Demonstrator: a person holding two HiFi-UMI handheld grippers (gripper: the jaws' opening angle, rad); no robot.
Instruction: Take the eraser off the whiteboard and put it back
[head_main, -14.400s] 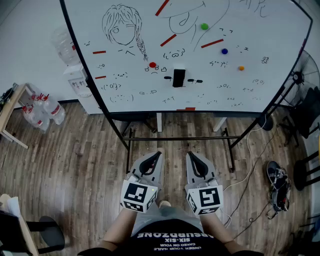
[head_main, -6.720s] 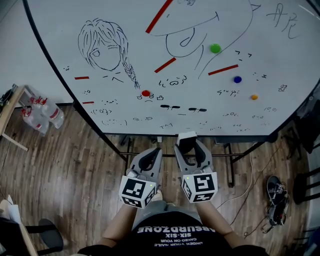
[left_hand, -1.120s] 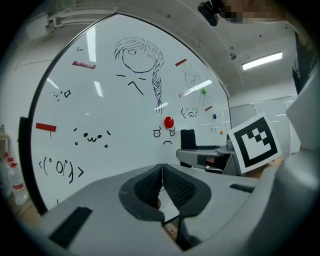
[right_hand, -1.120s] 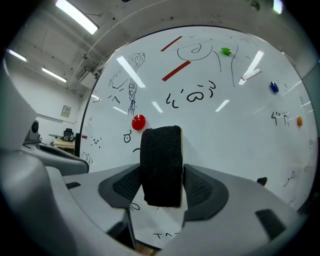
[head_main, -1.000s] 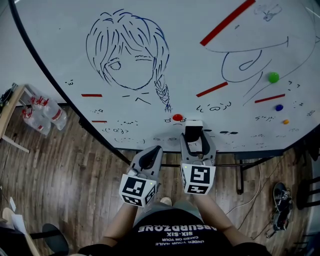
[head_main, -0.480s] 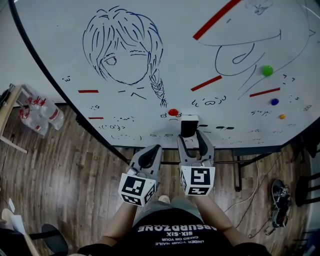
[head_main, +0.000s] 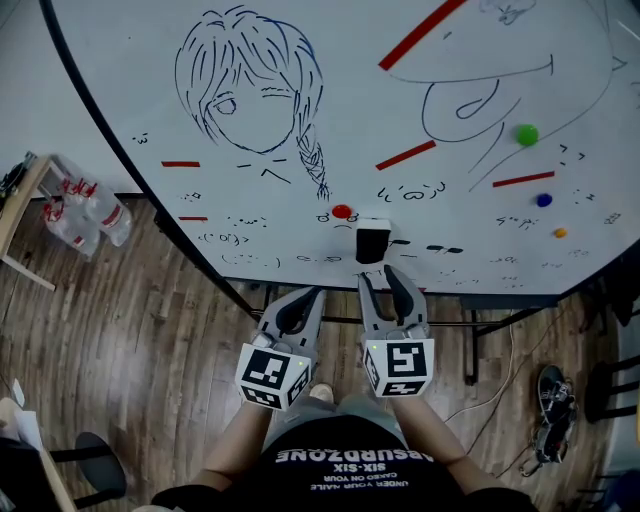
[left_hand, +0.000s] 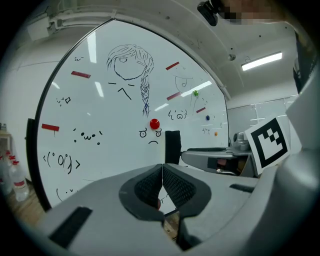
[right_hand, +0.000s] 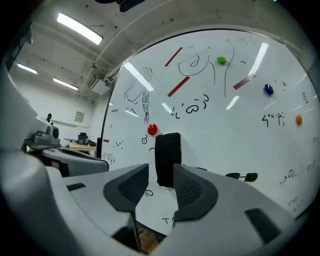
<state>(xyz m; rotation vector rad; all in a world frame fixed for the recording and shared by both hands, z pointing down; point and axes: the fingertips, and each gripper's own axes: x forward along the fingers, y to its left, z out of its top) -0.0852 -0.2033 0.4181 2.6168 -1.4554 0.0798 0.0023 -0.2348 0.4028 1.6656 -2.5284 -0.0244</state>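
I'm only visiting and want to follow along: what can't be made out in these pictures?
Whiteboard: head view, its top and right end run past the picture's edges.
Small scribbles on it: head view, too small to read.
Eraser: left gripper view, its lower end is behind the shut left claw.
Bottles: head view, their labels are too small.

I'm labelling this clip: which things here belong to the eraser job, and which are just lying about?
Job: eraser, whiteboard, right gripper (fingers just been closing, nothing between).
Lying about: red magnet, green magnet, water bottles, shoes.
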